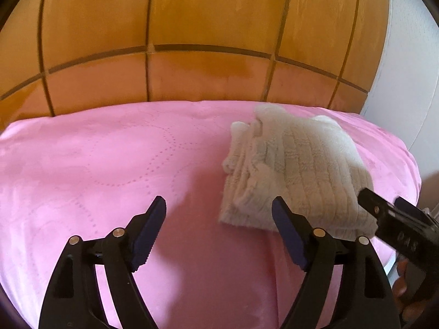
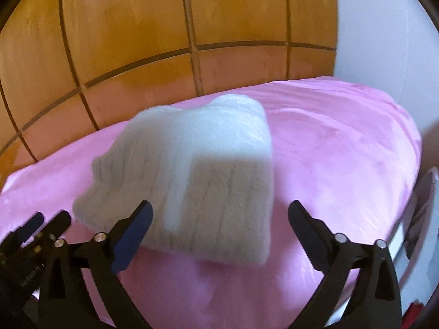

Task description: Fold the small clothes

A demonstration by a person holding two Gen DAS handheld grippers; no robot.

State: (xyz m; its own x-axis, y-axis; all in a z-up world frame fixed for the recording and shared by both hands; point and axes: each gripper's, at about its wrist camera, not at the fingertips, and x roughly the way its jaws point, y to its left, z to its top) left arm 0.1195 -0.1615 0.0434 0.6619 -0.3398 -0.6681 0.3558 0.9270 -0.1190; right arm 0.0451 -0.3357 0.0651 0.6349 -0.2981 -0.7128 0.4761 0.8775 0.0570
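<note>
Your left gripper (image 1: 219,205) is spread wide, nothing between its fingers. The folded white sweater (image 1: 296,175) lies on the pink bed cover (image 1: 109,164), long axis running away from you, just ahead-right. Your right gripper (image 2: 221,209) gapes empty, sweater ahead-left.

The small garment (image 1: 299,172) is a cream-white knitted piece with a fluffy surface and raised ribs that run along its length. It is folded into a thick, roughly rectangular packet of several layers. The layered edges show on its left side in the left wrist view, where they look a little uneven. It lies flat on the pink bed cover (image 1: 109,164), toward the right part of the cover and near the far edge of the cover. In the right wrist view the garment (image 2: 197,170) is partly in shadow on its nearer half.
</note>
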